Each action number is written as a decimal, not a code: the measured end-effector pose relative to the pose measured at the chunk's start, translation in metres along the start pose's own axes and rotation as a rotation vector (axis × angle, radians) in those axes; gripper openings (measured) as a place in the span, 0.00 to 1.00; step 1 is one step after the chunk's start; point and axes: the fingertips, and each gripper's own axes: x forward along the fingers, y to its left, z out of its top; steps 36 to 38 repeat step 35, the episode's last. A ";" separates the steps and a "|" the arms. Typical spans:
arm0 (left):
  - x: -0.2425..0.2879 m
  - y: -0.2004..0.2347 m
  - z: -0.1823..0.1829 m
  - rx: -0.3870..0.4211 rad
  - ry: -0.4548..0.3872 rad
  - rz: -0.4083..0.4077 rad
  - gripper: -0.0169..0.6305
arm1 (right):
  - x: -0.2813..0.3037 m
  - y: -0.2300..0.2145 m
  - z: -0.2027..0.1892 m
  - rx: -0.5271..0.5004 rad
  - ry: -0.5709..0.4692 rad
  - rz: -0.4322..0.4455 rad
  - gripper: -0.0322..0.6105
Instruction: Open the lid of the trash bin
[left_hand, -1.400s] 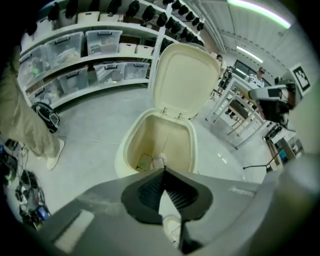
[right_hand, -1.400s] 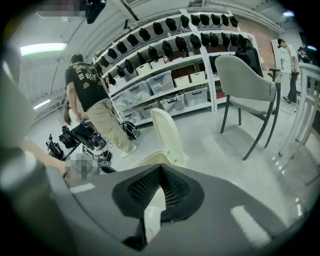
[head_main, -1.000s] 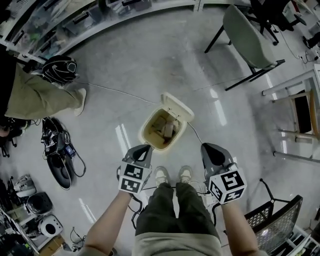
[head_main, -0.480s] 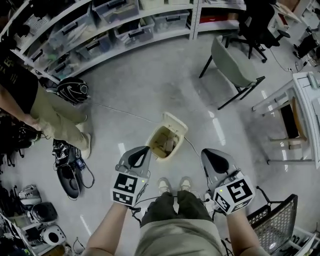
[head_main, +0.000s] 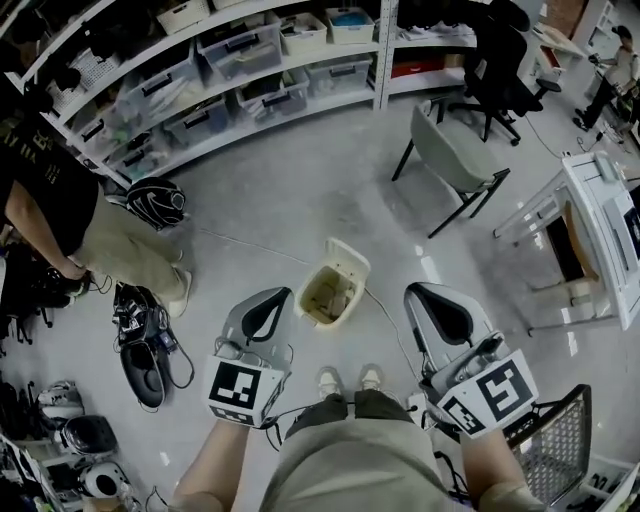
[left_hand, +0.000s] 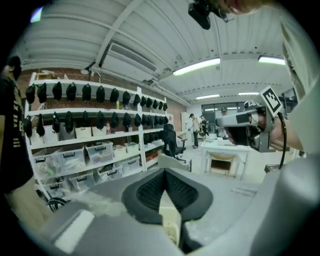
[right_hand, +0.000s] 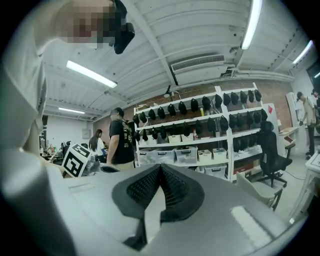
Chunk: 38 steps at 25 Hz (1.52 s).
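Trash bin (head_main: 322, 320) sits on the floor (head_main: 280, 200), lid (head_main: 350, 256) already up. Left gripper (head_main: 264, 316) hangs left of the bin, right gripper (head_main: 442, 314) on its right. Both have 2 jaws pressed together w/ nothing held.

- Trash bin (head_main: 333, 290): one, at the middle of the floor.
- Grippers: two, the left gripper (head_main: 272, 298) and the right gripper (head_main: 424, 294), both near.
- Chairs: two, at the far right, a grey chair (head_main: 452, 150) and a black office chair (head_main: 497, 55).
- Helmet (head_main: 157, 203): one, on the floor at the left.
- Wire basket (head_main: 555, 450): one, near right.
- White shoes: two, near, a left shoe (head_main: 325, 380) and a right shoe (head_main: 371, 377).
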 end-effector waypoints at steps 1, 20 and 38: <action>-0.008 0.001 0.009 0.006 -0.023 0.010 0.03 | -0.003 0.004 0.011 -0.010 -0.021 -0.002 0.05; -0.075 -0.011 0.094 0.057 -0.158 0.045 0.03 | -0.029 0.044 0.079 -0.111 -0.155 0.050 0.05; -0.083 -0.010 0.096 0.054 -0.156 0.087 0.03 | -0.026 0.033 0.077 -0.094 -0.127 0.056 0.05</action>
